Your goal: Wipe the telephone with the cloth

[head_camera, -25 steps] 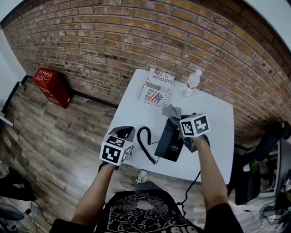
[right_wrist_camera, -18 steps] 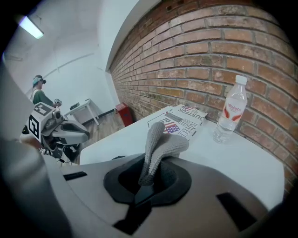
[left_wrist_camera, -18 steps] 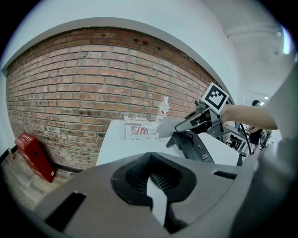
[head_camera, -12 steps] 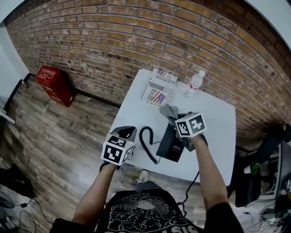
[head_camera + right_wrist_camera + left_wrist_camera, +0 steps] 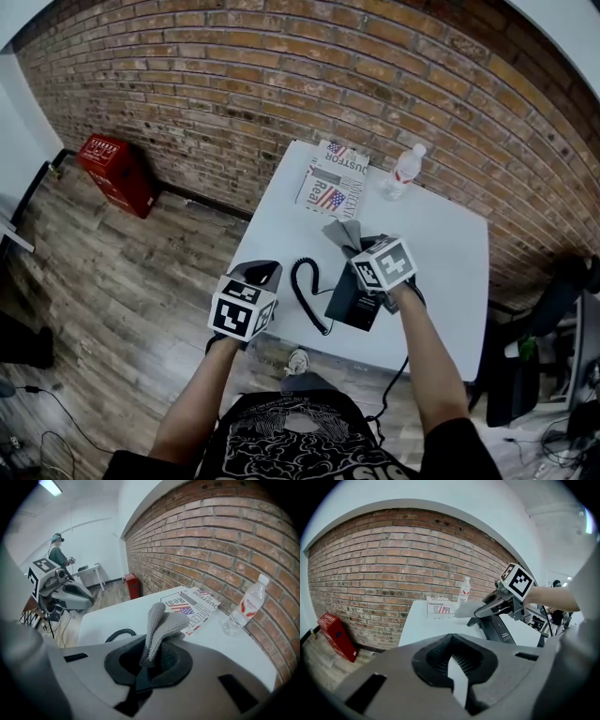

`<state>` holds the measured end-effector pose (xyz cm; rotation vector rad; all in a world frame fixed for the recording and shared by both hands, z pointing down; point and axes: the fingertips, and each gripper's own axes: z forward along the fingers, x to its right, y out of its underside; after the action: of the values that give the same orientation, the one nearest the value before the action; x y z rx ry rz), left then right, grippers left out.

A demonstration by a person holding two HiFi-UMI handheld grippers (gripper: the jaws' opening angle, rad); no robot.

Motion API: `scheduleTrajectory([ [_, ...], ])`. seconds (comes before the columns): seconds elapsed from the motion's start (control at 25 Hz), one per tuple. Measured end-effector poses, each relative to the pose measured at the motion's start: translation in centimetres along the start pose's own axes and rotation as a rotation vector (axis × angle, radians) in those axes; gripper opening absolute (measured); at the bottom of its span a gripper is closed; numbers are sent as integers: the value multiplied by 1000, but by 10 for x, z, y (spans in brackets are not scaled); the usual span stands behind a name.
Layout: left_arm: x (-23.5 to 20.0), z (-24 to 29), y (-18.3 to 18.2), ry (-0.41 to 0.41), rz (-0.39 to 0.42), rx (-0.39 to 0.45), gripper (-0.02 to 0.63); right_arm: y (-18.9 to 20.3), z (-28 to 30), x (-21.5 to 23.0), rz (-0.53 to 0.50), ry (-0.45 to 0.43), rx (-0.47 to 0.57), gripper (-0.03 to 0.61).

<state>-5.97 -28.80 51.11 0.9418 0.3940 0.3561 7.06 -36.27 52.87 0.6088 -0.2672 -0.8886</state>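
Observation:
A black telephone (image 5: 352, 292) stands on the white table (image 5: 441, 253), its coiled cord (image 5: 305, 286) trailing left. My right gripper (image 5: 359, 249) hovers over the phone's top end, shut on a grey cloth (image 5: 341, 232) that sticks up out of the jaws (image 5: 159, 623). The right gripper view shows the cord (image 5: 119, 633) below. My left gripper (image 5: 260, 274) hangs off the table's left front edge, shut and holding nothing (image 5: 457, 679). From the left gripper view, the phone (image 5: 499, 630) and the cloth (image 5: 466, 609) sit to the right.
A folded newspaper (image 5: 333, 183) and a clear water bottle (image 5: 398, 173) lie at the table's far side by the brick wall. A red box (image 5: 112, 169) sits on the wooden floor at left. Another person (image 5: 58, 550) stands far off.
My right gripper has slid left with the cloth across the phone's top. The left gripper has stayed where it was.

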Motion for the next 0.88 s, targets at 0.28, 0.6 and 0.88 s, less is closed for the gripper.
scheduleTrajectory([
  [0.28, 2, -8, 5, 3, 3, -3, 6, 8, 2, -15, 13, -9, -6, 11],
  [0.6, 7, -19, 9, 6, 11, 2, 6, 22, 3, -34, 17, -7, -12, 11],
  [0.88, 13, -29, 15, 14, 21, -1, 6, 35, 4, -52, 29, -8, -15, 11],
])
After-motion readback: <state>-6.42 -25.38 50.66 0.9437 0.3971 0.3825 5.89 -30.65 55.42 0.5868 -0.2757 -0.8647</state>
